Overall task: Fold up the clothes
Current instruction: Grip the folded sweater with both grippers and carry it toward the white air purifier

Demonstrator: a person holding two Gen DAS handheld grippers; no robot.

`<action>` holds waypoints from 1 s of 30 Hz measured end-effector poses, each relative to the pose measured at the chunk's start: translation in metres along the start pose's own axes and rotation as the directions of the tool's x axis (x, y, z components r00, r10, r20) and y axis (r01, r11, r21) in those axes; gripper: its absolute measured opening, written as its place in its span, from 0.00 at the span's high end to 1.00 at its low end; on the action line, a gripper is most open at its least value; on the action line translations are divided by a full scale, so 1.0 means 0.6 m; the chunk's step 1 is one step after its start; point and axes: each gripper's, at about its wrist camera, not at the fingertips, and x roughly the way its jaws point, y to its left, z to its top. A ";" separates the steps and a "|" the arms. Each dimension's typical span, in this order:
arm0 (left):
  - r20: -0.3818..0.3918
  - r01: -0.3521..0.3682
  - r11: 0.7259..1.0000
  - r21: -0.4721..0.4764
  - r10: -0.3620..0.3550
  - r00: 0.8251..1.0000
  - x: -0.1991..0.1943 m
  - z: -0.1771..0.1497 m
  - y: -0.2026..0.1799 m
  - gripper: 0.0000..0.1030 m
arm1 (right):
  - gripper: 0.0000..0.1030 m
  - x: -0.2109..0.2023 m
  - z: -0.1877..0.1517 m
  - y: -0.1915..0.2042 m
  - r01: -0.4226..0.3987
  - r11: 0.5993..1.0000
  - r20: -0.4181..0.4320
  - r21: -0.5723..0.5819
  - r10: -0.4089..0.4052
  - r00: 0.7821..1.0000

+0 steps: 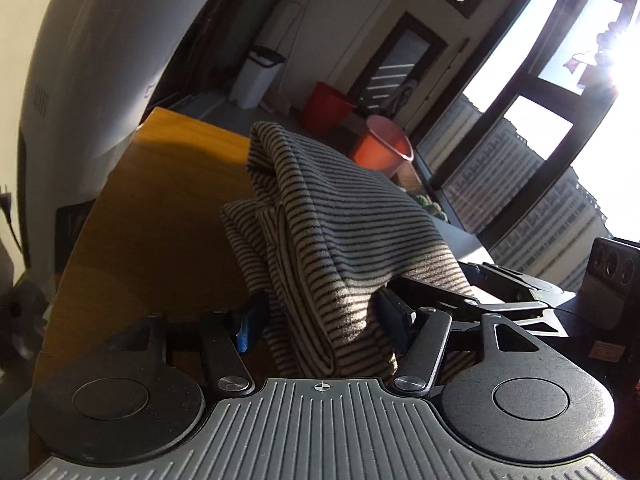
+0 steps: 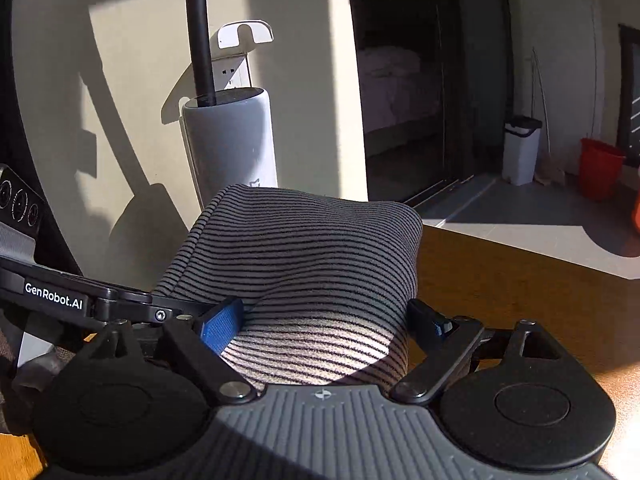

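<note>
The striped garment (image 1: 328, 216) lies bunched on the wooden table (image 1: 168, 184), running forward between both grippers' spread fingers, left gripper (image 1: 320, 320) and right gripper (image 2: 324, 320) equally near, neither visibly pinching.

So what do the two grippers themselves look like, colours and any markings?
Both are matte black. The left gripper and right gripper each have a grey ribbed base plate with a small crosshair mark, two round black discs, silver pivot screws and jointed black fingers with blue pads. White "GenRobot.AI" lettering shows on the left one in the right view.
</note>
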 end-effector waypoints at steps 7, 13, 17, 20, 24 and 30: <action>0.052 -0.035 0.996 -0.085 0.039 0.998 -0.013 0.051 0.064 0.33 | 0.12 0.068 0.042 0.016 -0.011 0.995 0.006 -0.094 0.011 1.000; 0.208 -0.069 0.997 0.022 0.063 0.976 -0.092 0.100 0.026 0.35 | 0.12 0.062 0.045 0.038 0.041 0.980 0.018 -0.195 -0.038 0.999; 0.175 0.054 0.998 0.014 -0.056 0.983 -0.054 0.144 0.005 0.35 | 0.12 0.047 0.044 0.083 0.129 0.925 0.057 -0.358 -0.117 0.992; 0.072 0.007 1.000 -0.025 -0.005 0.997 0.019 0.159 0.013 0.40 | 0.12 0.007 0.039 0.099 0.110 0.927 0.066 -0.359 -0.093 0.994; 0.077 -0.054 0.998 0.022 0.052 0.996 0.045 0.140 0.025 0.48 | 0.12 -0.009 0.010 0.109 0.019 0.956 -0.007 -0.294 -0.022 1.000; 0.089 -0.093 0.994 0.051 0.089 0.992 0.065 0.144 0.023 0.45 | 0.06 0.030 -0.026 0.144 0.127 0.886 0.040 -0.446 -0.122 0.992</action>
